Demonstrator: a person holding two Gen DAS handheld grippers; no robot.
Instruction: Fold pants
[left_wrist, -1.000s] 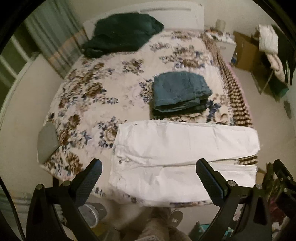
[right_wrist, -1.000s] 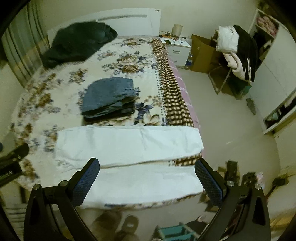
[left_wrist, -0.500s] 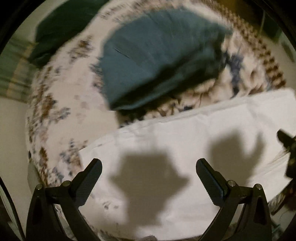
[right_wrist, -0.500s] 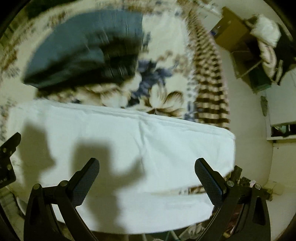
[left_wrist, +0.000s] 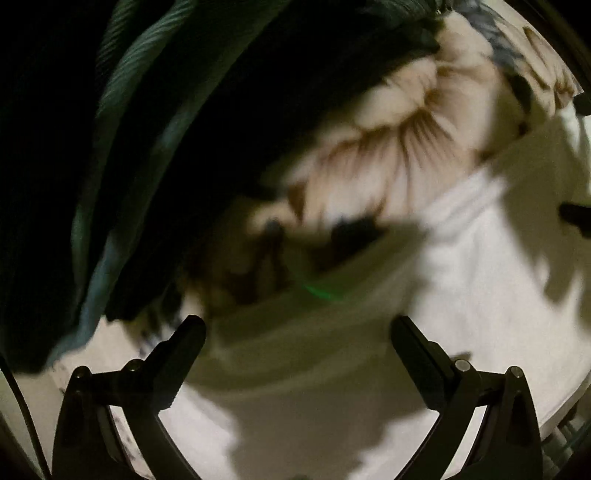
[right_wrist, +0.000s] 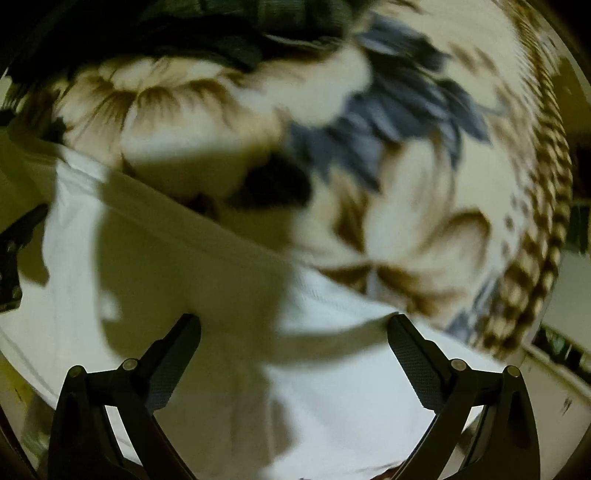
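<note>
I see left gripper (left_wrist: 297, 325) and right gripper (right_wrist: 293, 323) both spread wide, holding nothing, low over white pants (right_wrist: 332, 398) on floral bedspread (right_wrist: 417, 229); folded dark clothes (left_wrist: 155, 122) just beyond

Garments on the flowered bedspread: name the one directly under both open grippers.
The white cotton pants, spread flat beneath both grippers; the folded blue-grey denim stack lies farther back, dark and unreached.

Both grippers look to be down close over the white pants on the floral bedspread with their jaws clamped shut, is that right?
Not quite: the jaws are open. Both wrist views show the left gripper and right gripper with fingers spread wide, close over the white pants on the floral bedspread, gripping nothing.
</note>
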